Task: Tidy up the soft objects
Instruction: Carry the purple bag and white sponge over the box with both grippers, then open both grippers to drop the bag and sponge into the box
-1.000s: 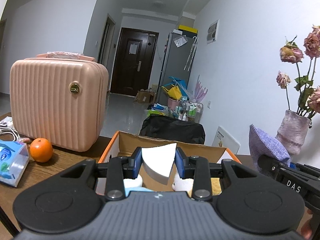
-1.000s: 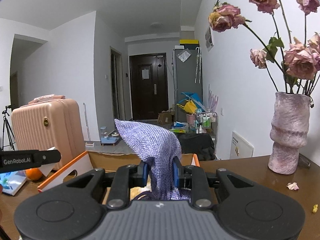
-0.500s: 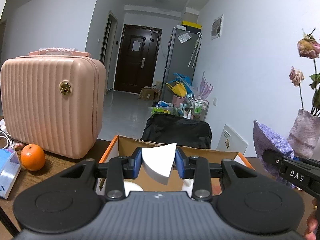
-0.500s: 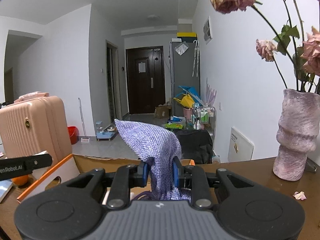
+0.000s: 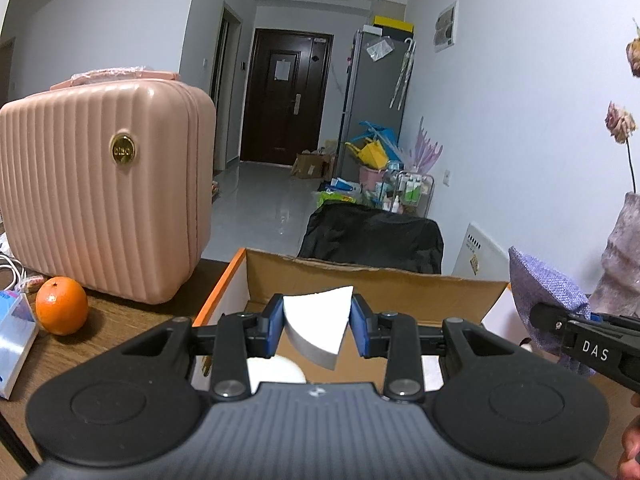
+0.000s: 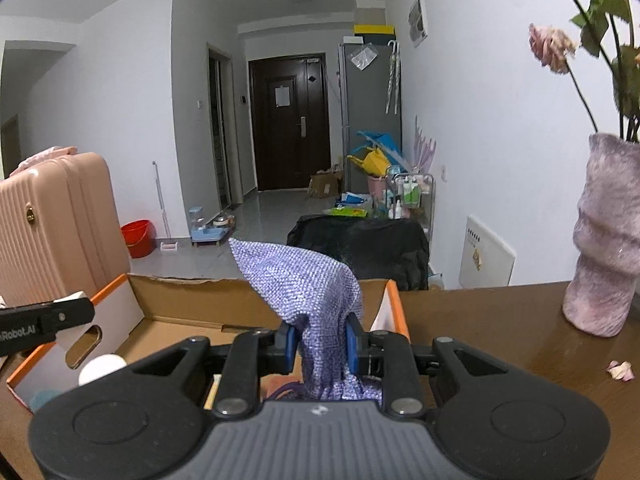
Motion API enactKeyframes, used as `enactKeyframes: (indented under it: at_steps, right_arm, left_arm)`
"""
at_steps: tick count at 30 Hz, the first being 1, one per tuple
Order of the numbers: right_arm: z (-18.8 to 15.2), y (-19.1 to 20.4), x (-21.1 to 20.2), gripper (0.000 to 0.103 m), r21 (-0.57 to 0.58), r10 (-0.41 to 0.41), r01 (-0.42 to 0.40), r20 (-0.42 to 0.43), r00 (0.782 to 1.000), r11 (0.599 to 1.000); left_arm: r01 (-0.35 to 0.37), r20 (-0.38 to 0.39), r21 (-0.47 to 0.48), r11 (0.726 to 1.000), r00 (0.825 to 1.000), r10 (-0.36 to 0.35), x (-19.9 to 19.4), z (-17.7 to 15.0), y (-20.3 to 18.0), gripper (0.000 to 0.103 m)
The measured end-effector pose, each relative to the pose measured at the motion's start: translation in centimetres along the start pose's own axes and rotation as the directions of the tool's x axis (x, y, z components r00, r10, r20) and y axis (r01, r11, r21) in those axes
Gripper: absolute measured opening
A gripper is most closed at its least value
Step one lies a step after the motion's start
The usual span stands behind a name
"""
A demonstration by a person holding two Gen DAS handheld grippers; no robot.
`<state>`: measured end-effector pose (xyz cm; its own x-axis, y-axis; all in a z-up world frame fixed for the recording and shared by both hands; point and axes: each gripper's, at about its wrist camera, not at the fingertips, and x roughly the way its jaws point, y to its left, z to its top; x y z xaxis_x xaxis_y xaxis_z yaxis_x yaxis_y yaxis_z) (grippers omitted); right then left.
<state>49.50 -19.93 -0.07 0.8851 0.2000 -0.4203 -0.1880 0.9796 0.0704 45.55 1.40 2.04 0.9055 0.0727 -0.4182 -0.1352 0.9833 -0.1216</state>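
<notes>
While your left tool (image 5: 318, 327) clamps a white wedge-shaped foam block (image 5: 316, 326) over the open orange-edged cardboard box (image 5: 360, 280) on the wooden bench (image 6: 500, 320), your right tool (image 6: 320, 344) pinches a lilac woven fabric pouch (image 6: 304, 284); lower both inside the walls before releasing.

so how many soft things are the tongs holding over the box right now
2. A white foam wedge sits clamped in the left tongs; a purple woven pouch is pinched in the right tongs. Both hang over the cardboard box.
</notes>
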Motion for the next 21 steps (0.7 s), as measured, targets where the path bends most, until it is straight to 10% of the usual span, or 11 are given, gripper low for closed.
enactKeyframes:
  at_steps: [12,16,21]
  right_arm:
    - [-0.3,0.3,0.3,0.035,-0.014,0.039,-0.039,-0.012,0.999,0.999]
    - [-0.2,0.4,-0.1,0.067,-0.016,0.038,-0.038,0.003,0.999,0.999]
    - [0.1,0.3,-1.0,0.101,-0.011,0.018,-0.017,0.04,0.999,1.0]
  left_arm:
    - [-0.004,-0.006,0.015,1.0,1.0,0.004,0.4,-0.3,0.0,0.048]
    - [-0.017,-0.003,0.01,1.0,1.0,0.017,0.3,-0.3,0.0,0.085]
    - [-0.066,0.027,-0.005,0.998,0.997,0.066,-0.4,-0.3,0.1,0.103]
